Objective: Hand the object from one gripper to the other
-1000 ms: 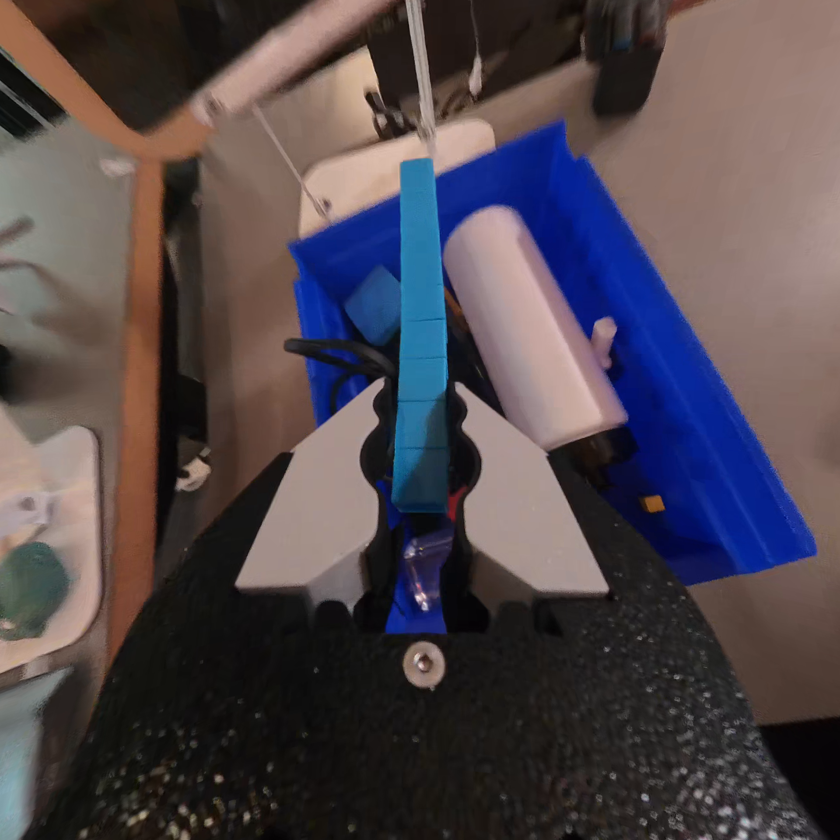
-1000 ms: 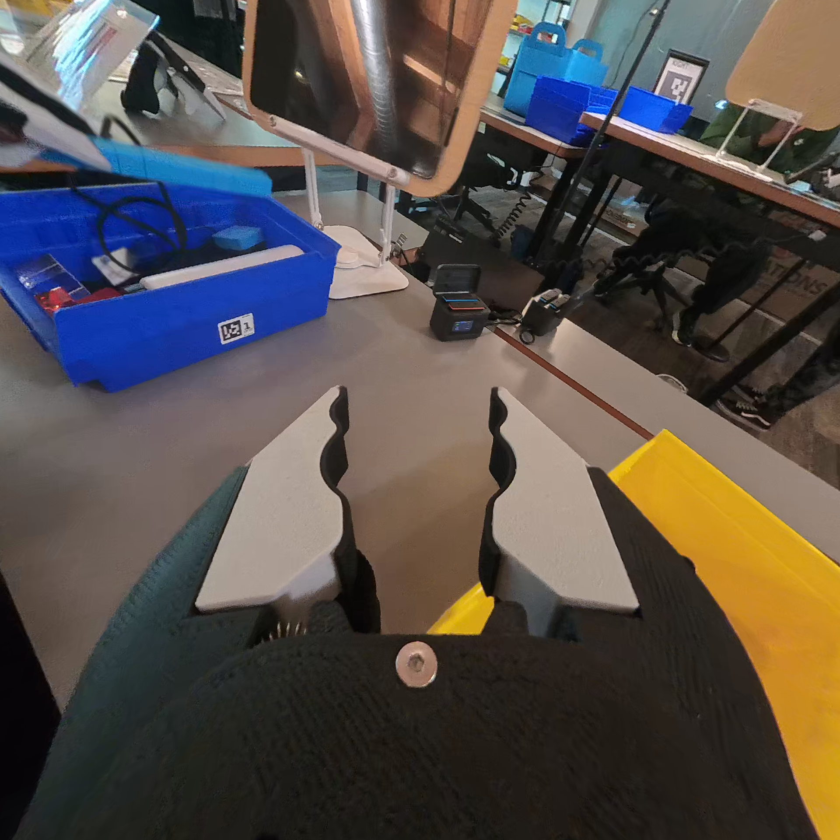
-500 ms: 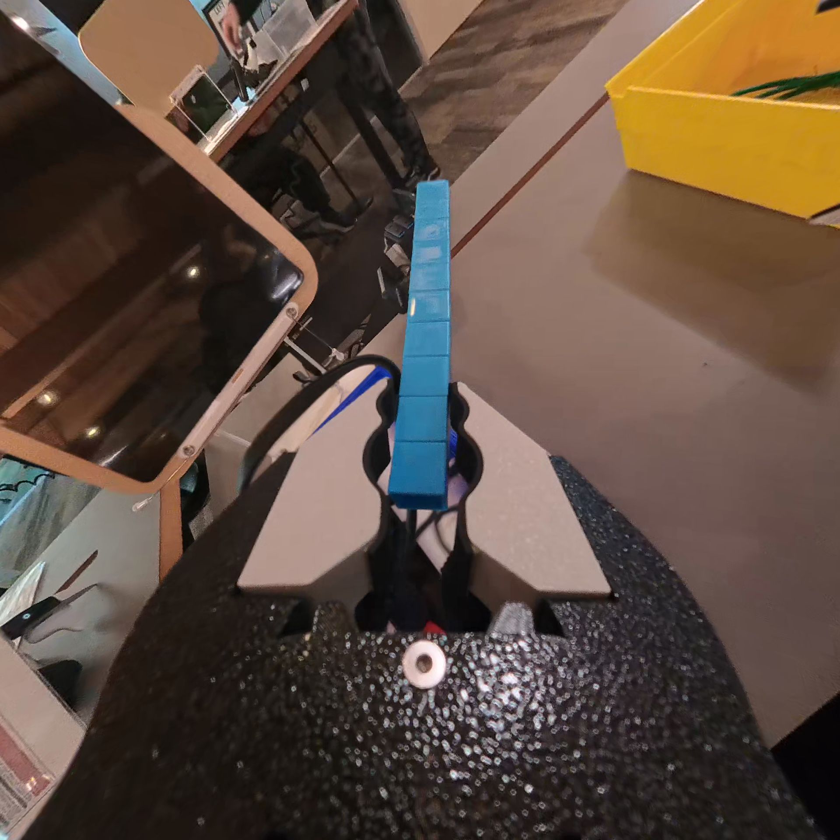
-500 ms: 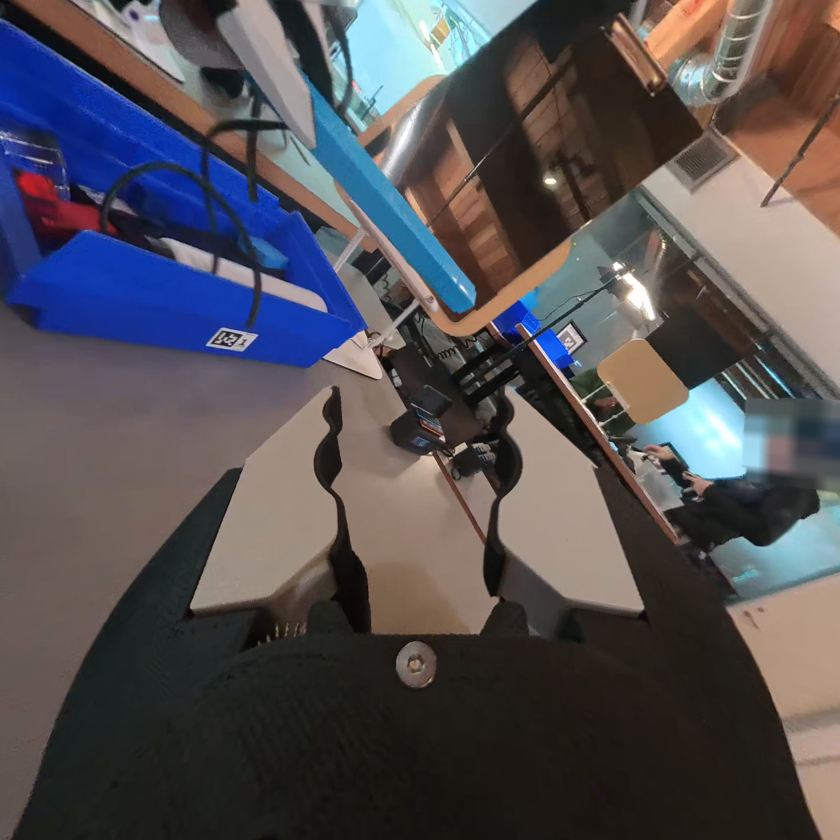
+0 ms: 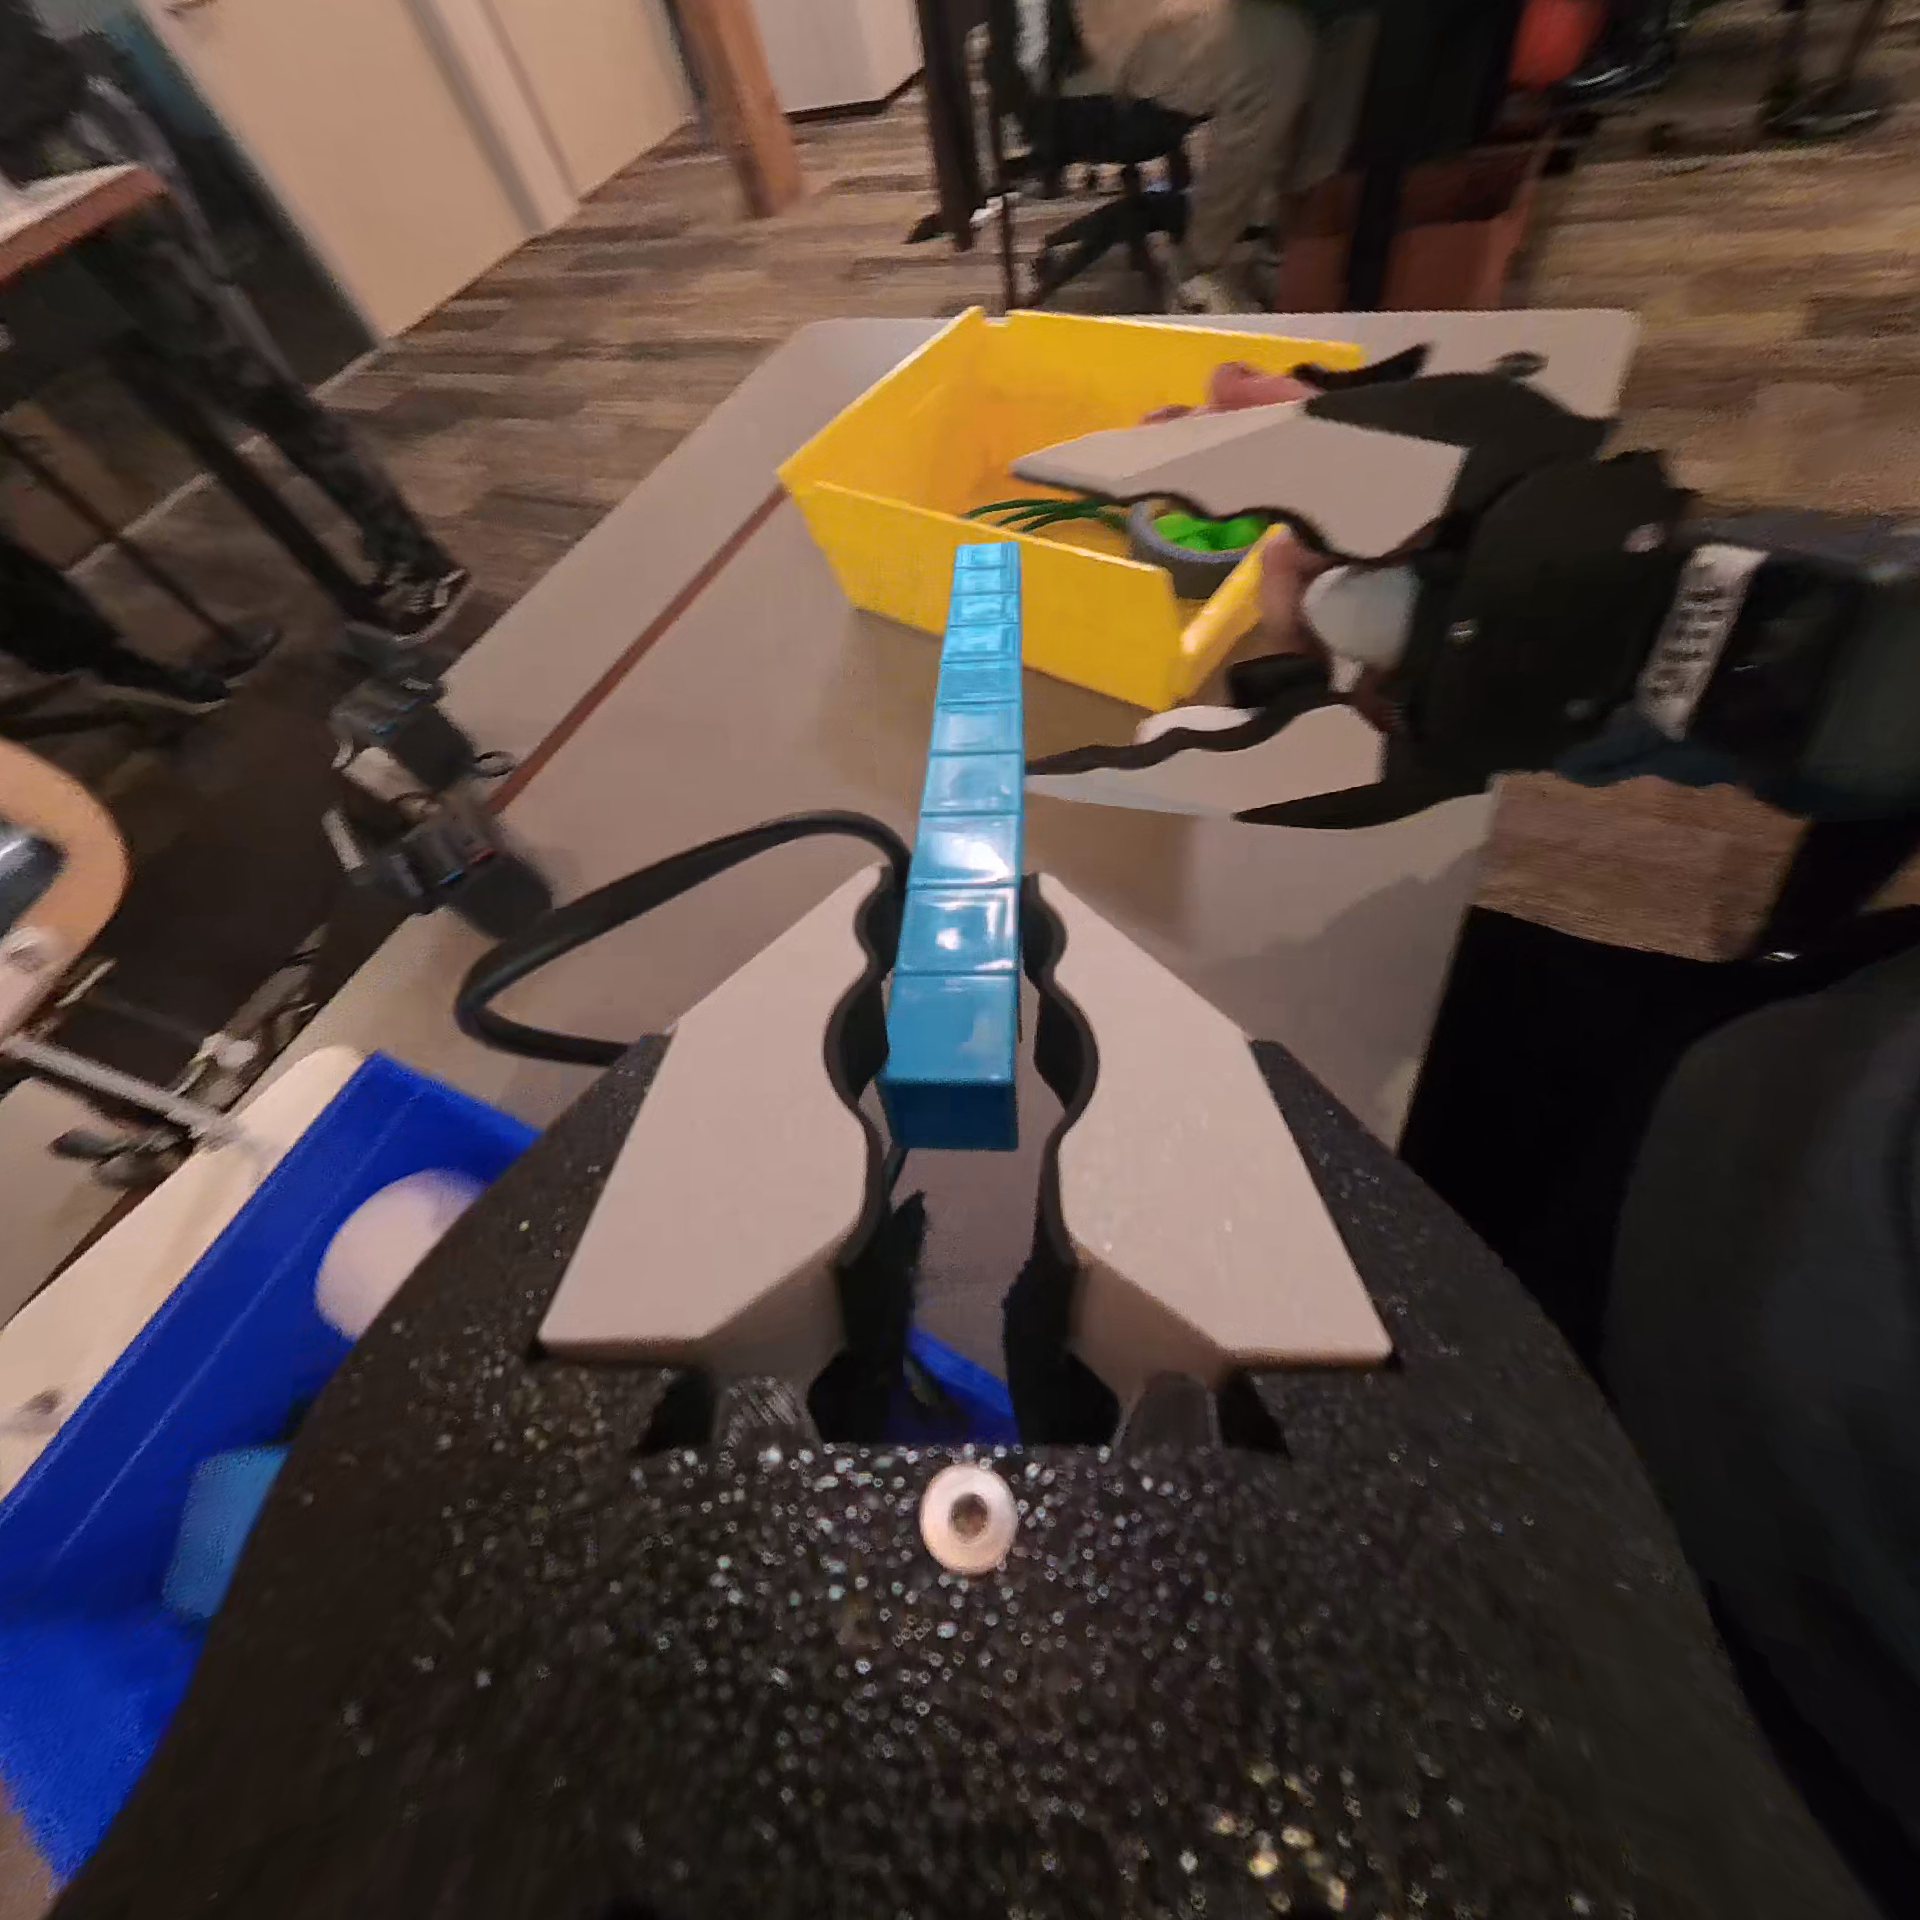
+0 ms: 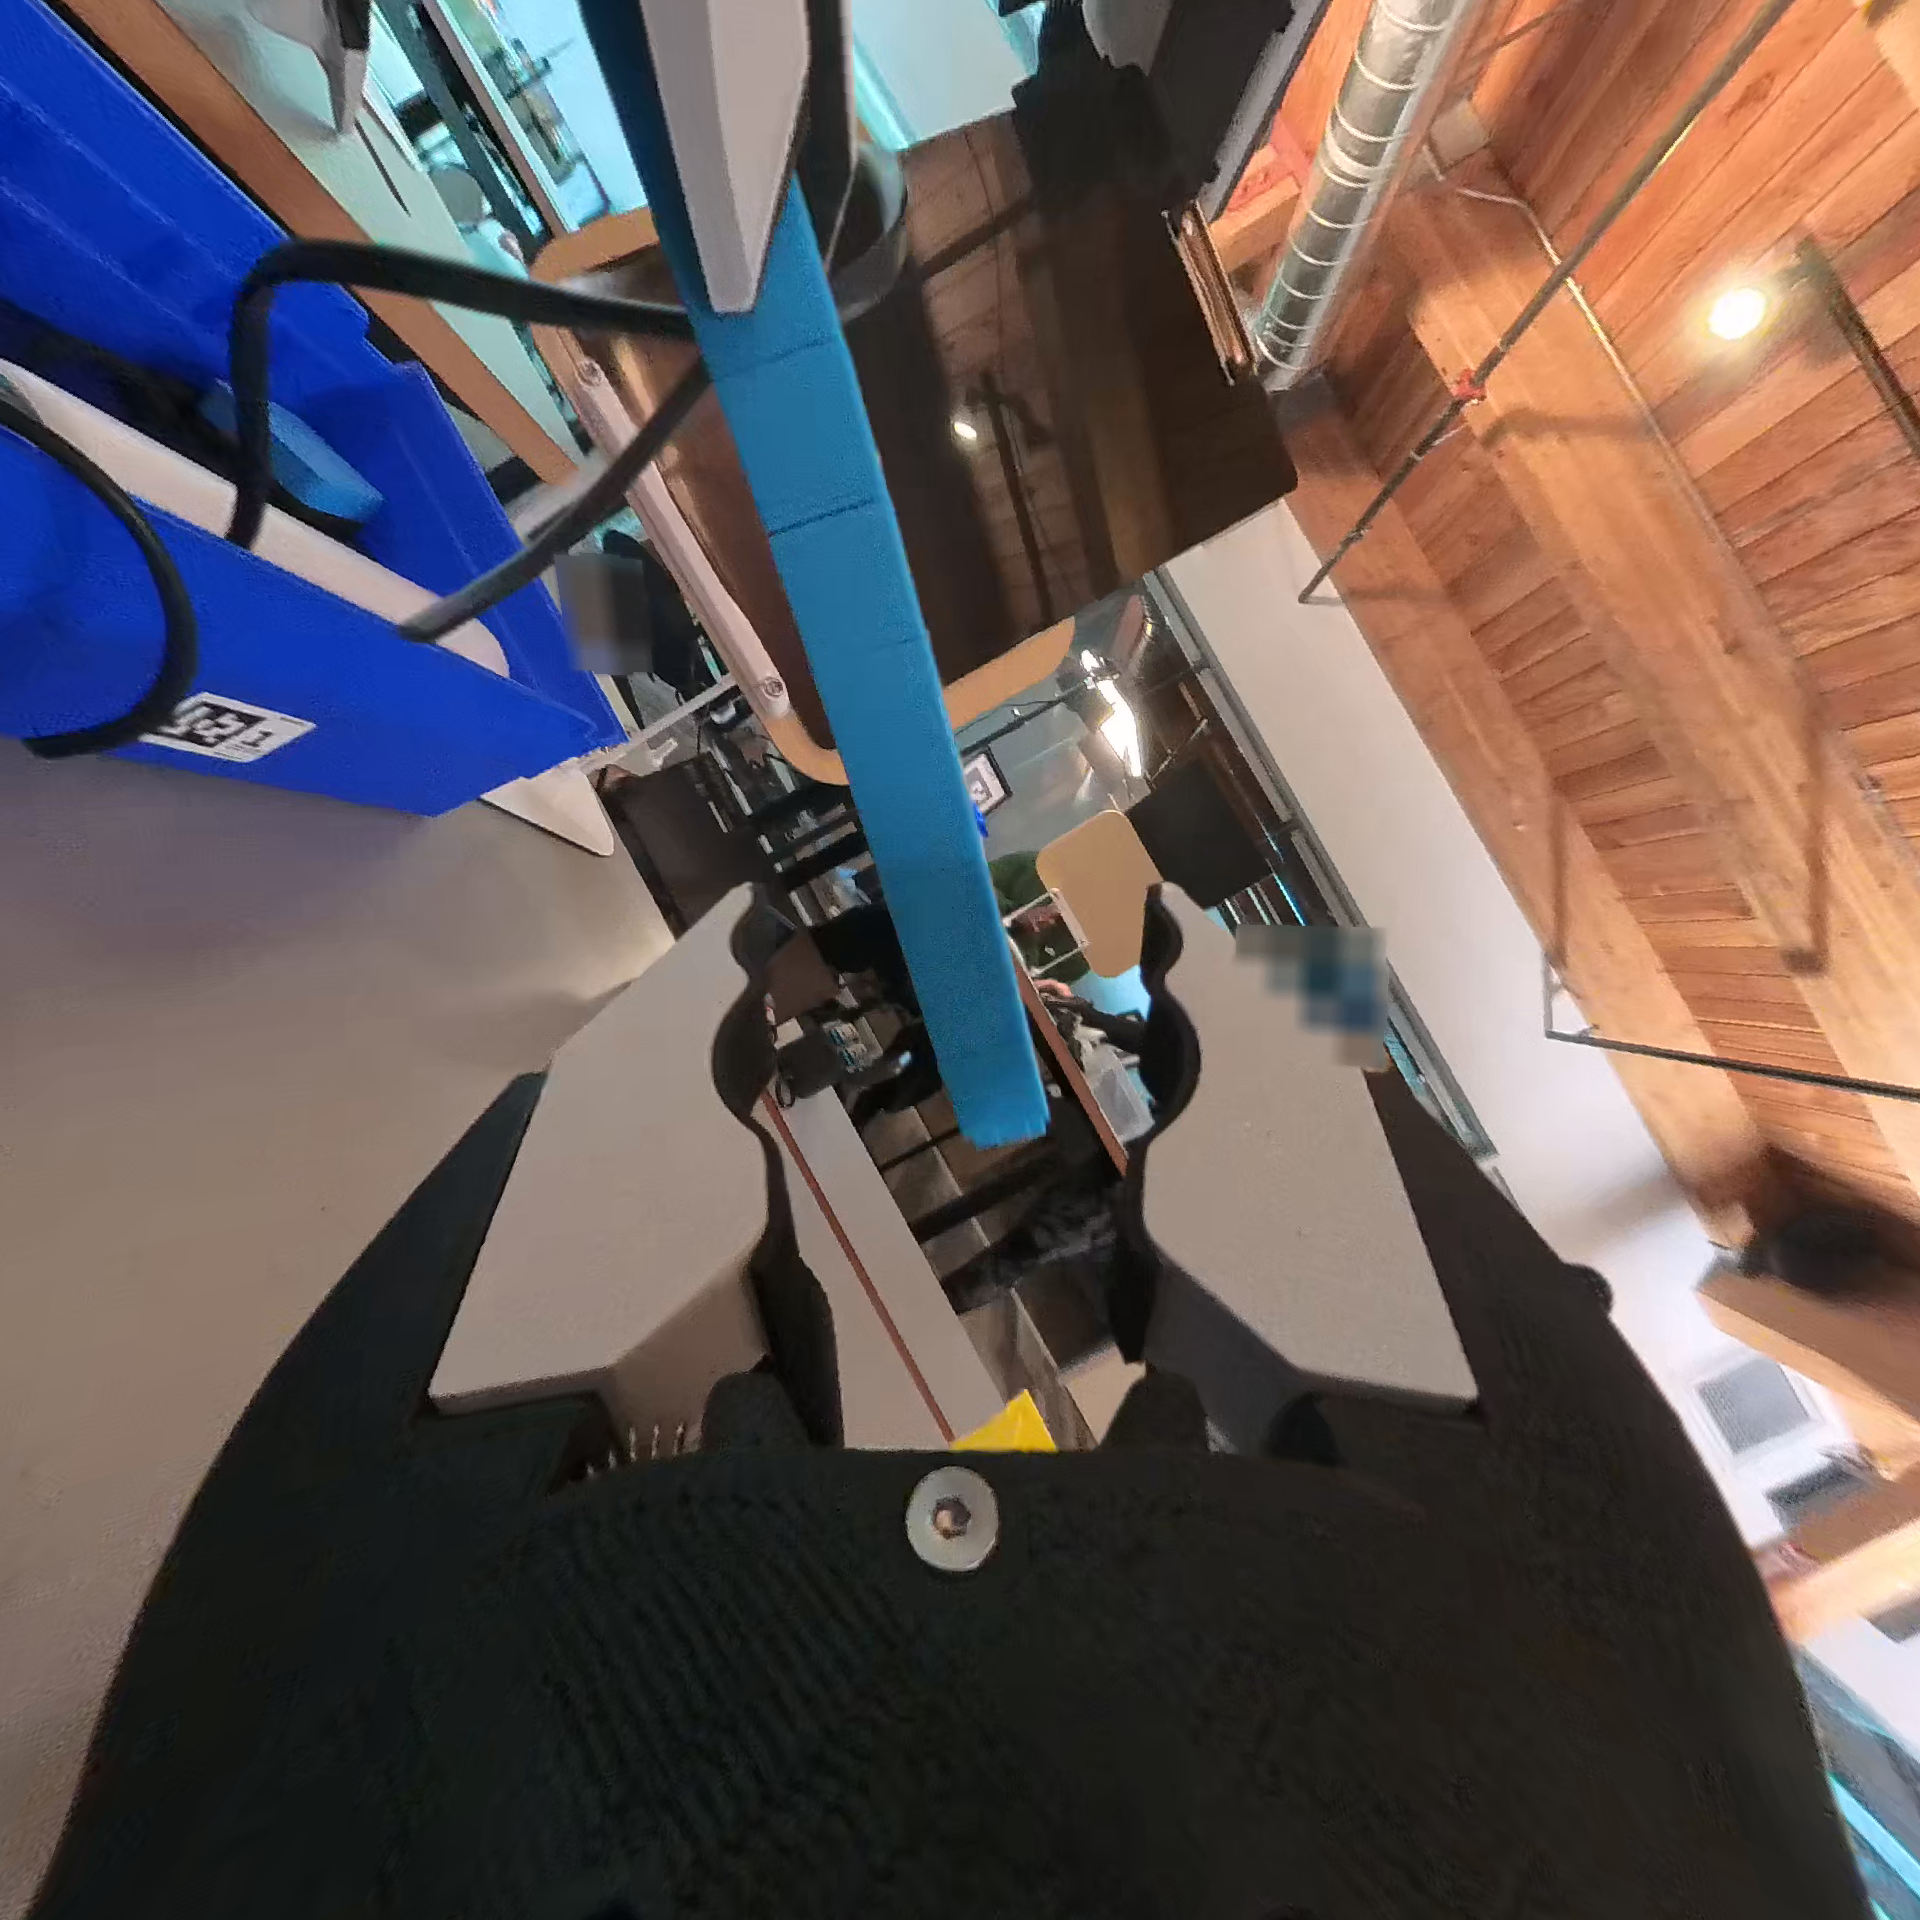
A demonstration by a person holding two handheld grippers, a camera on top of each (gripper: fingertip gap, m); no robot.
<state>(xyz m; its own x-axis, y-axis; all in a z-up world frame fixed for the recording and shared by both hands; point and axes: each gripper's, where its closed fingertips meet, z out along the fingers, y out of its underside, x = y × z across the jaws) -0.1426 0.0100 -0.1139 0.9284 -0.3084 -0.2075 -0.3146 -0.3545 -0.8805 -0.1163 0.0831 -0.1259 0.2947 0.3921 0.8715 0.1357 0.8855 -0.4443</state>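
Where the smooth grey-beige tabletop (image 5: pixel 1226 862) runs toward wood-plank flooring and dark table legs, the left gripper (image 5: pixel 961 935), grey wavy-edged fingers on a speckled black body, is pinched on the near end of a long blue bar of joined glossy cubes (image 5: pixel 971 790). Its long axis runs straight forward from the fingers, away from the camera. Below left sits a deep blue plastic bin (image 5: pixel 197 1382), with a black cable (image 5: pixel 623 935) looping just ahead of it. Farther right, the right gripper (image 5: pixel 1039 623) is spread wide, its tips beside the bar's middle; in its own view the bar's free end (image 6: pixel 987 1060) hangs between the parted fingers, touching neither. Beyond stands a yellow plastic bin (image 5: pixel 935 520) on the table.
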